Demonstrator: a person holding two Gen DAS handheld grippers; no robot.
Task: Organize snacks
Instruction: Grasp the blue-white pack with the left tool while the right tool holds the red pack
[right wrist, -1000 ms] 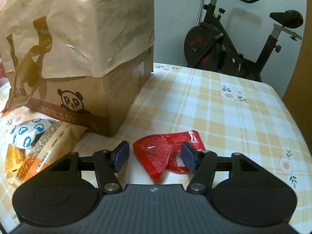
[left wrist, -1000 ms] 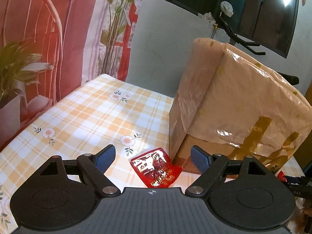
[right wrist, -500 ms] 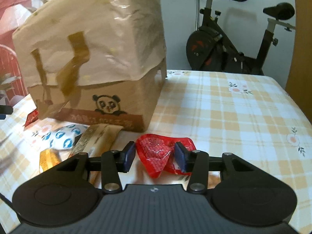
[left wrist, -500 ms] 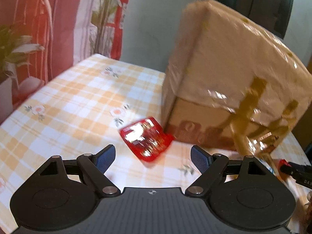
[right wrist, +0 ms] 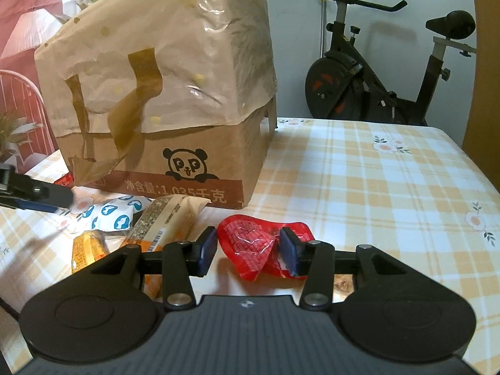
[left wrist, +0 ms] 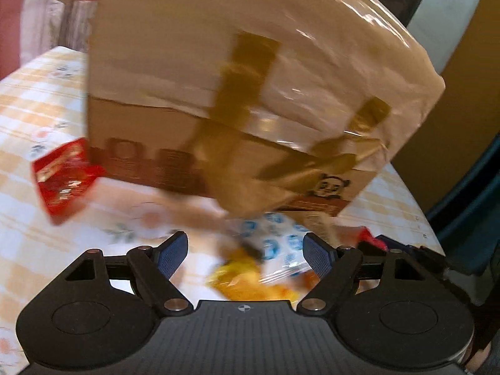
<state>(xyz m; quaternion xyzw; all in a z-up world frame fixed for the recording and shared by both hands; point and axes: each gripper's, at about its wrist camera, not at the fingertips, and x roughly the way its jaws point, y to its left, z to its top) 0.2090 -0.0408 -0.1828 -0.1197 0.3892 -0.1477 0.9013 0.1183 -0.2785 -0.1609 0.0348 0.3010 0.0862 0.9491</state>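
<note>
The right tongs (right wrist: 248, 251) pinch the crumpled red packet (right wrist: 256, 250) at six o'clock on the desk (right wrist: 375, 187), likely to lift it. The left tongs (left wrist: 247, 254), spread and empty, hover over the snack pile (left wrist: 268, 256), their jaws having just closed slightly.

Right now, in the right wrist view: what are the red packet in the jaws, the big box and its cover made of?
Red packet: thin glossy plastic film, going by its creases and glare; printed.
Box: looks like brown corrugated cardboard, matte, with a printed panda and band.
Cover: pale semi-translucent plastic bag or sheet, wrinkled and shiny, with brown tape-like strips showing on it; which of the two it is stays unclear.
</note>
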